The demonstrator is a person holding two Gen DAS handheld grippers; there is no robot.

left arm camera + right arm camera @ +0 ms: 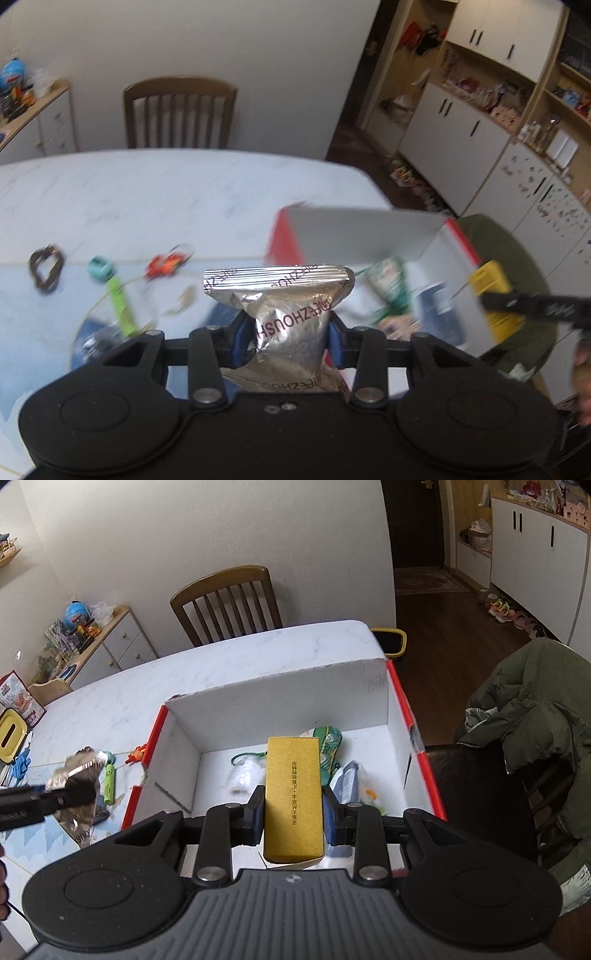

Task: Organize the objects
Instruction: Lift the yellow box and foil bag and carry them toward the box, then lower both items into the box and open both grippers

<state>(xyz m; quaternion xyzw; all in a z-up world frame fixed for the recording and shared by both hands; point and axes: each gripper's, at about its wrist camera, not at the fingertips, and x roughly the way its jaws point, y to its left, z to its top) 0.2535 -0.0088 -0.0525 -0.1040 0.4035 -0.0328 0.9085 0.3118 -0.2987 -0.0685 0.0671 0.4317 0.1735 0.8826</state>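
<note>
Left wrist view: your left tool (286, 334) is clamped on a silver foil packet (284, 306), its blue pads pinching the packet's waist so the crimped top stands clear above the fingers. The packet hangs over the desk (166, 195), just short of the near-left corner of the red-and-white cardboard box (354, 236). That box wall stands higher than the packet's top edge in this view, though the frame is blurred there. To the left of the tool, loose things lie well apart on the desk: a dark brown loop (45, 266), a teal-capped green stick (112, 291) and a small orange toy (166, 263).

In the right wrist view your right tool (293, 814) is closed on a yellow carton (293, 797), gripped at its long sides and held above the open box (280, 698). Under it the box floor carries a white pouch (245, 773), a green patterned bag (328, 749) and a pale blue tube (347, 781); the floor's far-left part and its right strip beside the red-edged wall are bare. The box's left wall is torn along its red rim. Your left tool (55, 797) shows at the left edge of this view, outside that torn wall. Beyond the box the desk runs bare to its far rounded corner, with a wooden chair (227, 602) behind it; a chair draped with an olive jacket (535, 731) stands close by the box's right wall.
</note>
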